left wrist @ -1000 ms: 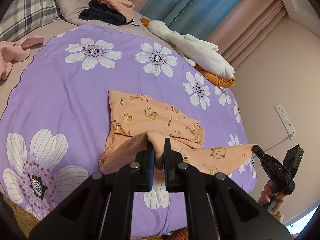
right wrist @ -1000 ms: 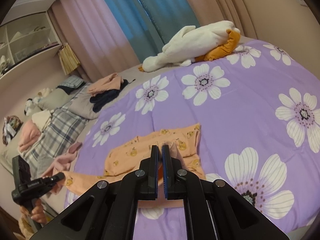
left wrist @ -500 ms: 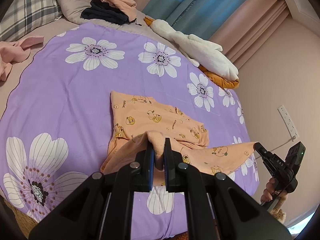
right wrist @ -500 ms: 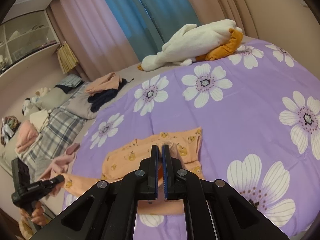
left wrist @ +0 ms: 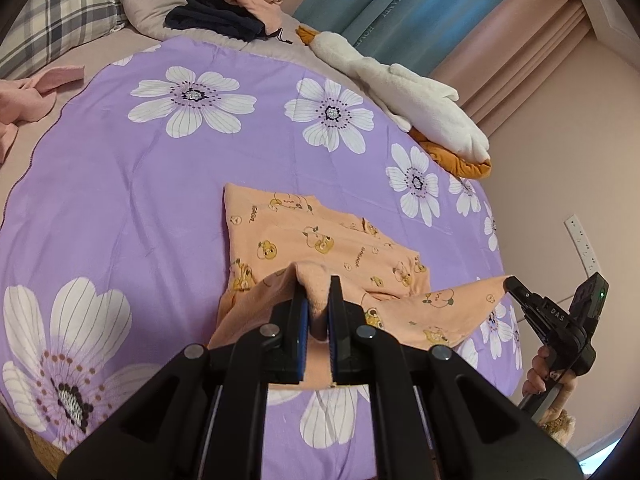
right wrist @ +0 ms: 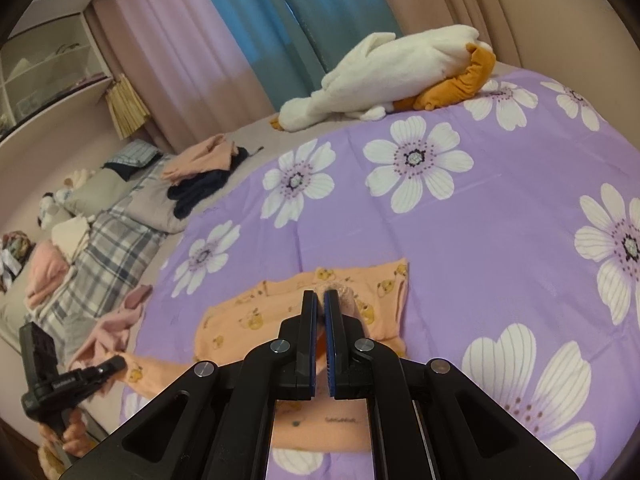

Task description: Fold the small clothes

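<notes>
- Orange clothes (left wrist: 316, 240) with little bear pictures lie near the front edge of the big purple blanket (left wrist: 140, 184); the front part is lifted up off the blanket, and the back part lies flat.
- That purple blanket has big white flowers on it and covers most of the bed.
- A long white stuffed goose (left wrist: 400, 92) with orange feet lies at the far edge of the blanket, by the blue and pink curtains (right wrist: 240, 28).
- A checked pillow (right wrist: 108, 256) sits at the head of the bed, with a dark piece of clothing (left wrist: 216, 20) and a pink one piled near it.
- The left gripper (left wrist: 318, 300) is pinched tight on a bunch of the orange cloth at one front corner.
- The right gripper (right wrist: 321, 308) is squeezed on the other front corner, with only a thin gap between its blue pads.
- The cloth hangs stretched between the two grippers, above the blanket.
</notes>
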Tool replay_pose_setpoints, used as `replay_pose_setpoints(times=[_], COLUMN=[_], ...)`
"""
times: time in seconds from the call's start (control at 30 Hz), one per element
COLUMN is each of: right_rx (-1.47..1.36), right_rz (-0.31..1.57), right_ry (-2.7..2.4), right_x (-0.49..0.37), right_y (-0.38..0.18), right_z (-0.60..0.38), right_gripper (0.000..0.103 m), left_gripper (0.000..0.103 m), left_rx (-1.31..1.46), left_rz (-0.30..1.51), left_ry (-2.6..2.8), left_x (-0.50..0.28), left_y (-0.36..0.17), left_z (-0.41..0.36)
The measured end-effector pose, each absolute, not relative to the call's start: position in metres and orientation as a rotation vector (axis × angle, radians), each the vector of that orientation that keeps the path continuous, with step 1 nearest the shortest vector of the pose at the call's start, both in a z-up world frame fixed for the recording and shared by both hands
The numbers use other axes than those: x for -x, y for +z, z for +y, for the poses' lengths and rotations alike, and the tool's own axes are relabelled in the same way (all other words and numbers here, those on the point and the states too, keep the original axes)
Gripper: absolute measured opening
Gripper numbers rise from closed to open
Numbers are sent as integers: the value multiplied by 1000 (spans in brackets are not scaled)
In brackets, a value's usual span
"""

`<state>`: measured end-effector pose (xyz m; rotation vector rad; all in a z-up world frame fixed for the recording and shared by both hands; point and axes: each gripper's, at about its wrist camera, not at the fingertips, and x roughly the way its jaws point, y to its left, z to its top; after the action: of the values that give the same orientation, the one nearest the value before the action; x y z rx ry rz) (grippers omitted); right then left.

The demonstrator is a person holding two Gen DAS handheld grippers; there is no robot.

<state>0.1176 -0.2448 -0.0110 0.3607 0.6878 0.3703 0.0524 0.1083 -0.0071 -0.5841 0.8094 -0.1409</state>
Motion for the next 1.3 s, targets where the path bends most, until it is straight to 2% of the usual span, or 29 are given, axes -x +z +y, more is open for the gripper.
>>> replay_pose_setpoints(times=[0.93, 1.27, 1.3], right_rx=[-404, -358, -360], right_rz=[978, 1058, 1055], right_ry=[208, 106, 116], right_x=[-277, -313, -311], right_y=[-99, -129, -126], right_z=[-217, -219, -221], right_gripper=[5, 5, 8], left_gripper=[7, 8, 9], left_rx=[623, 743, 744], left_rz=[1040, 1088, 1095], left_ry=[-11, -14, -20], left_x=[-238, -273, -273], left_y=[-104, -135, -132], left_z=[144, 160, 161])
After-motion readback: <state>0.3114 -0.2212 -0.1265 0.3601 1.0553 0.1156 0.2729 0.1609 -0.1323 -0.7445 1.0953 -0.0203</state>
